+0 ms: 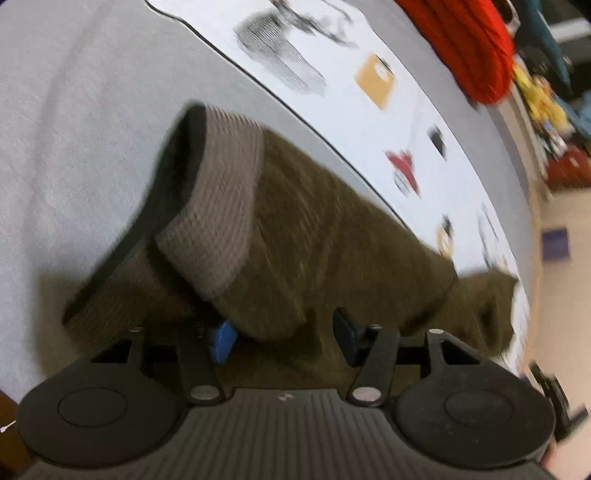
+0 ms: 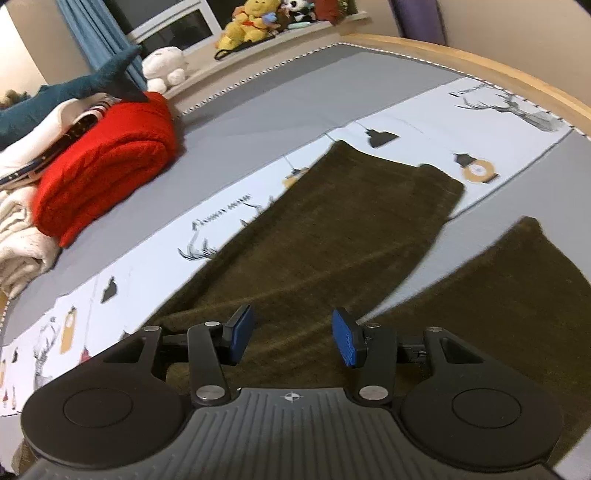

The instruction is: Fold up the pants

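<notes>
Dark olive pants lie on a bed. The left wrist view shows their waist end (image 1: 314, 236) with a grey ribbed waistband (image 1: 221, 206). My left gripper (image 1: 284, 338) is open, with pants cloth bunched between its blue pads; one pad (image 1: 223, 341) is partly covered by cloth. The right wrist view shows the two legs spread apart, one (image 2: 332, 229) straight ahead, the other (image 2: 509, 295) to the right. My right gripper (image 2: 291, 338) is open and empty just above the cloth near the crotch.
The bed has a grey sheet (image 2: 295, 85) with a white printed band (image 2: 147, 251). A folded red blanket (image 2: 107, 166) and white bedding (image 2: 18, 229) lie at the left. Plush toys (image 2: 251, 22) sit on the sill. A wooden bed edge (image 2: 480, 62) runs at the right.
</notes>
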Motion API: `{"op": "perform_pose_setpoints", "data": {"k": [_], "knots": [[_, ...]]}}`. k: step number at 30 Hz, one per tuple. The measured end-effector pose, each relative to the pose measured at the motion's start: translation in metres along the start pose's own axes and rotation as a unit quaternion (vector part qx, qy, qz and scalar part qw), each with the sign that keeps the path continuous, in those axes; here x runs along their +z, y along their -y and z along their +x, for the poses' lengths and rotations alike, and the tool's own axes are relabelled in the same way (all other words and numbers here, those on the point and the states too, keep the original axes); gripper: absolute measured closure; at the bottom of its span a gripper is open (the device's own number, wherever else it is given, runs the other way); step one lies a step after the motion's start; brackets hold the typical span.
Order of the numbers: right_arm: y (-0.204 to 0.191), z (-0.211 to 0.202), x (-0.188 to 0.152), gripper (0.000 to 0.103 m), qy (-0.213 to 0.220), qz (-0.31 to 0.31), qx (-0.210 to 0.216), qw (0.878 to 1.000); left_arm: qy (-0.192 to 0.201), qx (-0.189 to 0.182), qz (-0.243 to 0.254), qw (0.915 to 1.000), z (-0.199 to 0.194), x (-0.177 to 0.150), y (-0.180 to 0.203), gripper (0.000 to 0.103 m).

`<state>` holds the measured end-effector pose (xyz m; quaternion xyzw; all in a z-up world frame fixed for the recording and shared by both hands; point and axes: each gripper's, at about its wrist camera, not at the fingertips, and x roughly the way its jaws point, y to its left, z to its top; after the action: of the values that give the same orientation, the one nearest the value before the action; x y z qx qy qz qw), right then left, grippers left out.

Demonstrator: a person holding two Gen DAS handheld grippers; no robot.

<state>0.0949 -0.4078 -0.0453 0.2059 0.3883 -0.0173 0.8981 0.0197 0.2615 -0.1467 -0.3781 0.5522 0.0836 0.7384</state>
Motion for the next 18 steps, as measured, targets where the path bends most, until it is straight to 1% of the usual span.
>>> {"op": "perform_pose_setpoints", "data": {"k": [2, 3, 4, 5, 6, 7, 9, 11, 13, 16, 18], "knots": [[-0.006, 0.006, 0.003, 0.053, 0.003, 0.01, 0.019, 1.0, 0.018, 0.029, -0.02, 0.9992, 0.001, 0.008, -0.001, 0.043], [-0.009, 0.009, 0.005, 0.055, 0.004, 0.013, 0.029, 0.999, 0.024, 0.047, -0.029, 0.9982, 0.001, 0.012, -0.001, 0.048], [-0.014, 0.014, 0.008, 0.056, 0.005, 0.014, 0.037, 0.999, 0.031, 0.06, -0.033, 0.9972, 0.0, 0.014, 0.001, 0.059], [-0.019, 0.019, 0.011, 0.056, 0.008, 0.013, 0.042, 0.999, 0.039, 0.068, -0.033, 0.9964, -0.002, 0.017, 0.002, 0.065], [-0.024, 0.025, 0.014, 0.056, 0.01, 0.011, 0.047, 0.999, 0.047, 0.076, -0.03, 0.9956, -0.003, 0.019, 0.005, 0.074], [-0.03, 0.033, 0.017, 0.056, 0.01, 0.009, 0.053, 0.999, 0.051, 0.083, -0.025, 0.9949, -0.003, 0.02, 0.009, 0.078], [-0.039, 0.051, 0.025, 0.056, 0.01, 0.008, 0.065, 0.998, 0.056, 0.098, -0.02, 0.9934, -0.002, 0.022, 0.013, 0.079], [-0.044, 0.075, 0.033, 0.056, 0.006, 0.019, 0.075, 0.997, 0.054, 0.112, -0.009, 0.9922, 0.002, 0.027, 0.018, 0.08], [-0.048, 0.103, 0.037, 0.056, -0.011, 0.037, 0.078, 0.996, 0.053, 0.125, 0.003, 0.9908, 0.006, 0.027, 0.022, 0.079], [-0.058, 0.139, 0.04, 0.055, -0.034, 0.047, 0.08, 0.995, 0.05, 0.134, 0.011, 0.9897, 0.013, 0.029, 0.026, 0.079], [-0.064, 0.162, 0.041, 0.051, -0.044, 0.043, 0.075, 0.995, 0.049, 0.139, 0.017, 0.9889, 0.016, 0.028, 0.026, 0.078]]}}
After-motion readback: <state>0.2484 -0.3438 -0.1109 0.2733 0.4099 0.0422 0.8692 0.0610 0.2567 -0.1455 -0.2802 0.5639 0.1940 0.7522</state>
